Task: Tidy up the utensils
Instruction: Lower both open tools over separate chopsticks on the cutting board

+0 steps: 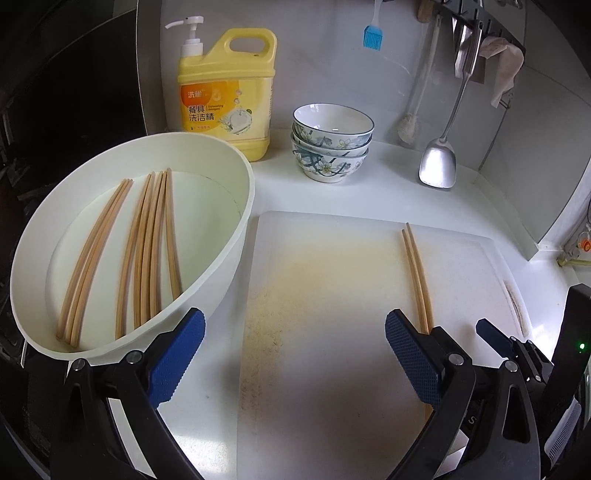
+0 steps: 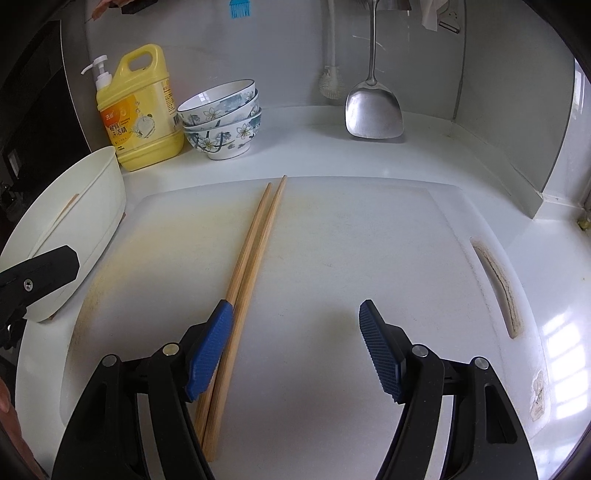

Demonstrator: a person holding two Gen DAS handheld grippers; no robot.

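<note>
A pair of wooden chopsticks (image 2: 255, 251) lies side by side on the white cutting board (image 2: 351, 240). My right gripper (image 2: 295, 308) hovers low over the board, open. Its left pad (image 2: 208, 354) sits over the pair's near end and the pads do not press on it. In the left wrist view the same pair (image 1: 417, 273) lies on the board (image 1: 332, 277), behind my right-hand pad (image 1: 410, 358). My left gripper (image 1: 295, 317) is open and holds nothing. To its left, a white basin (image 1: 229, 236) holds several chopsticks (image 1: 147, 251).
A yellow detergent bottle (image 1: 229, 99), stacked floral bowls (image 1: 332, 144) and a metal spatula (image 1: 437, 162) stand along the back wall. A blue silicone brush (image 1: 372, 35) hangs above. The board has a handle slot (image 2: 498, 284) on its right side. A dark appliance is at far left.
</note>
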